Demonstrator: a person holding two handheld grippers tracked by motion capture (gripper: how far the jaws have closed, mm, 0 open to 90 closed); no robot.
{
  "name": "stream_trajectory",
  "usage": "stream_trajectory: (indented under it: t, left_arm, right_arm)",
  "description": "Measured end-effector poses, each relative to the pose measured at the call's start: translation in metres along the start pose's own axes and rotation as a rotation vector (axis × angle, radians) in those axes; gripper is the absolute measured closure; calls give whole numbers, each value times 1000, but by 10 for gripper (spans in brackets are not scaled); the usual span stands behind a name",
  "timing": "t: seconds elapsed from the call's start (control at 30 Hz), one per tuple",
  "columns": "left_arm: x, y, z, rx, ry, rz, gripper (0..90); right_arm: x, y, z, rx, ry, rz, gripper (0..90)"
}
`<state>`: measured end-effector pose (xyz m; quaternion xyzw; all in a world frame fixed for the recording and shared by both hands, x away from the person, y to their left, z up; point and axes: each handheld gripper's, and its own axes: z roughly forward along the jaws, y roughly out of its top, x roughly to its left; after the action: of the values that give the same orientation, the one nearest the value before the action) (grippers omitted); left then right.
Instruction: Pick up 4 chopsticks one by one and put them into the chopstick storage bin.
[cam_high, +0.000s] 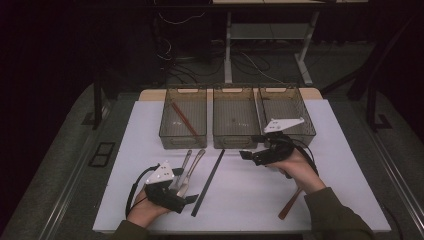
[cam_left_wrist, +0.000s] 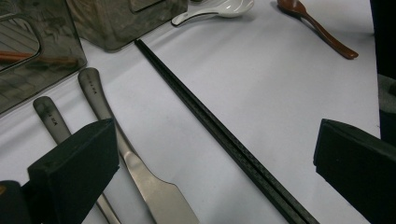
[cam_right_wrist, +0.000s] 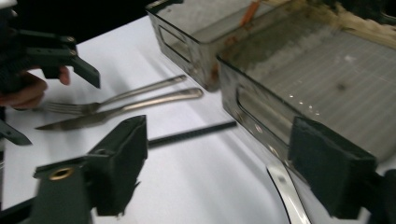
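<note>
Right tongs (cam_high: 246, 155) gape empty above black chopsticks (cam_high: 208, 182); left tongs (cam_high: 192, 200) wide.

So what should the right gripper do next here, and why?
Probably lower the right gripper a little onto the white spoon and close. In the right gripper view its jaws stand open and hold nothing, and the spoon's handle lies on the table between them, just in front of the middle bin.
</note>
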<state>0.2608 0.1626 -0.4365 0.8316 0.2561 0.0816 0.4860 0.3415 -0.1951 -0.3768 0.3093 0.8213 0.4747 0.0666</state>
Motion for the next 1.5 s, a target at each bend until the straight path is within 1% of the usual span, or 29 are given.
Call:
stream_trajectory:
  t: [0.03, 0.07, 0.1, 0.2, 0.27, 0.3, 0.33, 0.37, 0.47, 0.57, 0.6, 0.63, 0.73, 0.77, 0.8, 0.83, 0.87, 0.93, 0.97, 1.03, 1.1, 1.2, 1.27, 1.3, 1.33, 1.4, 1.43, 1.47, 1.5]
  left_arm:
    - [0, 0, 0, 2, 0, 1, 0]
    - [0, 0, 0, 3, -1, 0, 0]
    - [0, 0, 1, 2, 1, 1, 0]
    - [-1, 0, 0, 2, 4, 0, 0]
    - [-1, 0, 0, 5, 6, 1, 0]
    - [-1, 0, 0, 7, 8, 0, 0]
    - [-1, 0, 0, 9, 10, 0, 0]
    - [-1, 0, 0, 13, 11, 0, 0]
    - [-2, 1, 0, 13, 18, -5, 0]
    - [-2, 1, 0, 15, 20, -6, 0]
    - [-2, 1, 0, 15, 20, -7, 0]
    - [-1, 1, 0, 15, 21, -7, 0]
    - [-1, 1, 0, 12, 22, -10, 0]
    - [-1, 1, 0, 12, 21, -10, 0]
    - [-1, 1, 0, 11, 23, -11, 0]
    - [-2, 1, 0, 12, 24, -12, 0]
    - [-1, 1, -1, 16, 21, -9, 0]
    - [-2, 1, -1, 20, 25, -12, 0]
    - [-2, 1, -1, 20, 25, -12, 0]
    - [-2, 2, -1, 17, 28, -16, 0]
    - [-2, 3, -2, 20, 33, -15, 0]
    - [-3, 5, -1, 16, 34, -22, 42]
    - [-4, 7, -1, 17, 39, -24, 55]
    - [-5, 8, -1, 23, 43, -22, 116]
    - [-6, 9, 0, 22, 47, -25, 152]
    - [-8, 11, 1, 27, 51, -24, 164]
    - [-10, 13, 1, 33, 50, -19, 196]
    - [-13, 15, 2, 45, 45, -22, 287]
    - [-13, 15, 2, 45, 45, -22, 322]
  right_arm:
    - [0, 0, 0, 0, 0, 0, 189]
    - [0, -9, -6, -3, -34, 6, 186]
    - [0, -13, -9, -11, -50, 3, 186]
    - [0, -26, -18, -34, -60, 22, 169]
    - [2, -34, -23, -39, -85, 11, 168]
    - [2, -34, -23, -39, -85, 11, 168]
    - [4, -43, -30, -41, -119, 3, 168]
    - [4, -46, -33, -40, -133, -3, 168]
    - [4, -61, -42, -71, -161, 5, 167]
    - [2, -76, -51, -85, -166, 21, 167]
    - [2, -76, -51, -85, -166, 21, 167]
    - [2, -85, -57, -81, -167, 24, 167]
    - [2, -95, -62, -72, -180, 29, 167]
    - [2, -95, -62, -72, -180, 29, 167]
    - [2, -103, -66, -77, -178, 38, 167]
    - [2, -103, -66, -77, -178, 38, 167]
    - [2, -109, -69, -74, -178, 40, 167]
    - [1, -114, -72, -77, -173, 59, 167]
    - [1, -114, -72, -77, -173, 59, 167]
    - [0, -123, -76, -73, -186, 45, 167]
    - [-1, -125, -78, -70, -192, 50, 167]
    - [-4, -131, -85, -87, -189, 85, 167]
    - [-4, -132, -85, -85, -190, 87, 167]
    - [-4, -131, -85, -90, -188, 99, 167]
    - [-4, -131, -84, -93, -186, 98, 168]
    - [-4, -131, -84, -90, -187, 93, 167]
    - [-3, -131, -83, -85, -188, 86, 167]
    - [-3, -130, -82, -81, -183, 81, 167]
    - [-3, -130, -82, -81, -183, 81, 167]
